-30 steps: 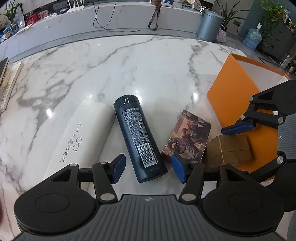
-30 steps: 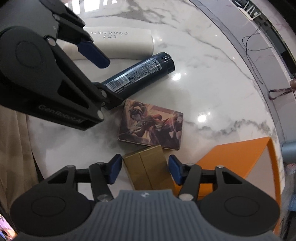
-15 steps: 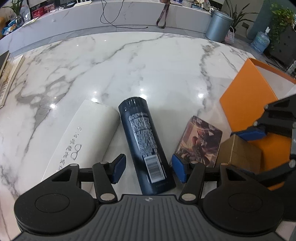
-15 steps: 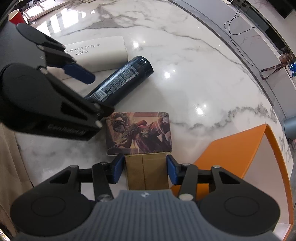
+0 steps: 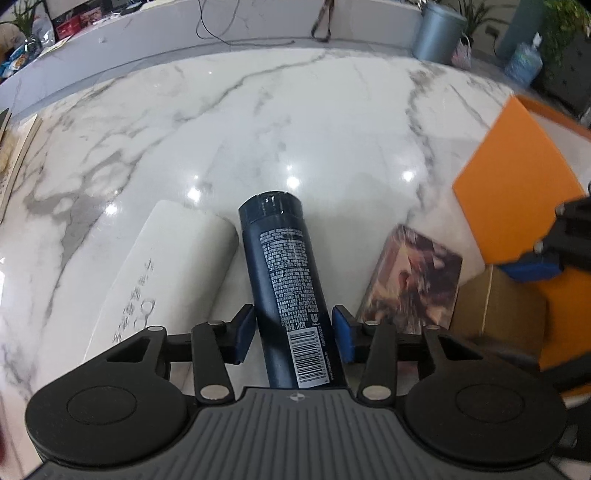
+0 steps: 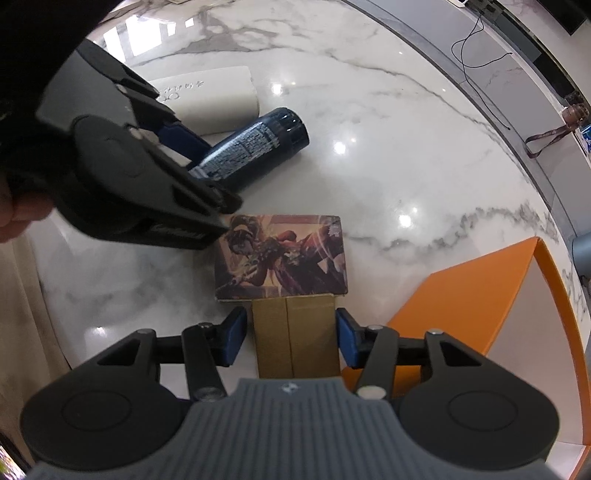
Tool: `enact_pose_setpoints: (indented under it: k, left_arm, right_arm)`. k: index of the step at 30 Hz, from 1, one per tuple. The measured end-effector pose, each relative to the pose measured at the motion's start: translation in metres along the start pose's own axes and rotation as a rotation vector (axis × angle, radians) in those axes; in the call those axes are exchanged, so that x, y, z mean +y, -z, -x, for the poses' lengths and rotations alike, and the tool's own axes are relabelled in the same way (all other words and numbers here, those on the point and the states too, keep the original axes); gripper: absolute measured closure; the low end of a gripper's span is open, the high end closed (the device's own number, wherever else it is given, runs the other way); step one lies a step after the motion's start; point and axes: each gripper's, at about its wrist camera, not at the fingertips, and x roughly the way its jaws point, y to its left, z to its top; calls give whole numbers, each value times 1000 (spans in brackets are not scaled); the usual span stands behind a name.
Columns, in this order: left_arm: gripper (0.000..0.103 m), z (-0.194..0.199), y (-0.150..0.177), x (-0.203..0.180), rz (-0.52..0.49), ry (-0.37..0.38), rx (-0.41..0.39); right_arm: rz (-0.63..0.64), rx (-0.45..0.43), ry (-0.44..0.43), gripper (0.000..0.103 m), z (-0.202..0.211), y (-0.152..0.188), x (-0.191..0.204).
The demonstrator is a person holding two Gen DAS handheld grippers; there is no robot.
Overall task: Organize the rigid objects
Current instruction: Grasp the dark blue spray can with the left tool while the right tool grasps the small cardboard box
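A dark blue bottle lies on the white marble table. My left gripper straddles its barcode end, jaws closing, and both blue pads touch its sides. The right wrist view shows the same bottle with the left gripper over it. My right gripper is shut on a gold cardboard box, which meets the near edge of a picture-printed card box. In the left wrist view, the gold box sits under a right fingertip.
A white rounded case lies just left of the bottle. An open orange box stands at the right, touching the gold box. The card box lies between bottle and gold box. A grey bin stands beyond the table.
My left gripper slid down along the bottle and its jaws narrowed from wide apart onto its sides. The right gripper closed on the gold box and rolled, squaring up with the card box.
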Motion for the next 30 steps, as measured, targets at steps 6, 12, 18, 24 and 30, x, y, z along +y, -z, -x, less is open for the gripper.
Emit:
enact_pose_setpoints:
  k: [6, 12, 18, 24, 30]
  left_arm:
    - [53, 12, 23, -2, -47, 2, 72]
    - [53, 25, 48, -4, -82, 6, 133]
    - [52, 31, 59, -7, -109, 14, 158]
    - [49, 26, 54, -3, -72, 9, 114]
    - [49, 20, 47, -3, -63, -21, 68]
  right_arm:
    - [-16, -14, -30, 56, 6, 6, 6]
    - [-2, -27, -59, 56, 13, 15, 24]
    - [4, -24, -96, 56, 17, 19, 34]
    - [27, -2, -78, 48, 14, 23, 33]
    - [46, 15, -81, 47, 9, 28, 34]
